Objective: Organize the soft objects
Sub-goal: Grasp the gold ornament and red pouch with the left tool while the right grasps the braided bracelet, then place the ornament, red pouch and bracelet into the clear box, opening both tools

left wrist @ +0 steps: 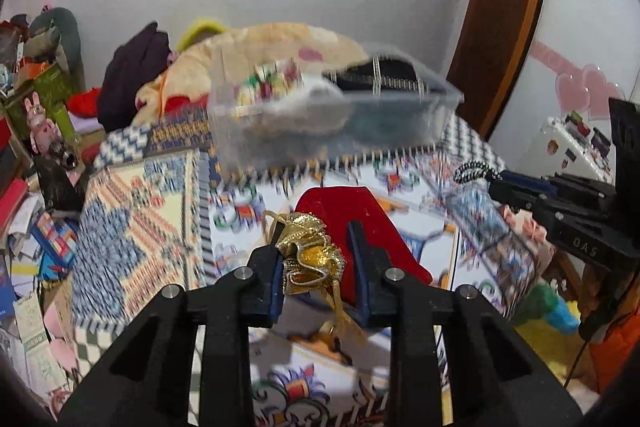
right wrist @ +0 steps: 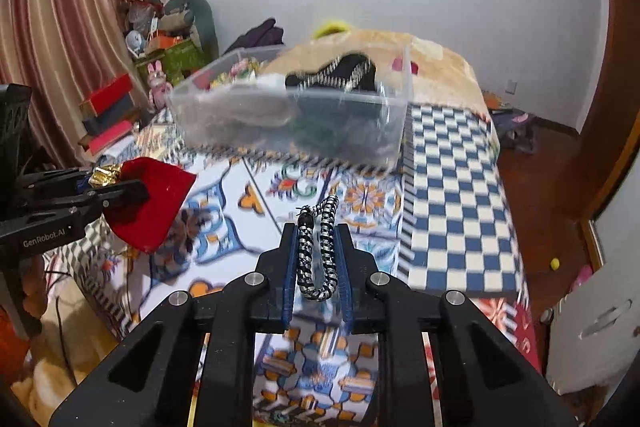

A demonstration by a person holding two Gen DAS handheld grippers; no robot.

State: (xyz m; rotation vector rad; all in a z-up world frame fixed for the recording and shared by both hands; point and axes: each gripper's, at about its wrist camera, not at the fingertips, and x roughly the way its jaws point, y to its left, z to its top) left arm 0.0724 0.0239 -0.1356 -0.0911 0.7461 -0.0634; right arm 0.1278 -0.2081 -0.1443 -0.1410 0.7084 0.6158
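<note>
My left gripper (left wrist: 316,263) is shut on the gold-trimmed neck (left wrist: 310,255) of a red velvet pouch (left wrist: 348,211), held above the patterned bed; the pouch also shows in the right wrist view (right wrist: 154,203). My right gripper (right wrist: 318,255) is shut on a black-and-white braided band (right wrist: 320,251), which also shows at the right of the left wrist view (left wrist: 474,171). A clear plastic bin (right wrist: 296,107) with soft items inside sits on the bed ahead of both grippers; it also shows in the left wrist view (left wrist: 320,119).
A patterned cover (right wrist: 452,187) lies over the bed. A large beige plush (left wrist: 280,47) lies behind the bin. Boxes, books and toys (left wrist: 36,131) are piled at the left. A wooden door (left wrist: 504,7) stands at the right.
</note>
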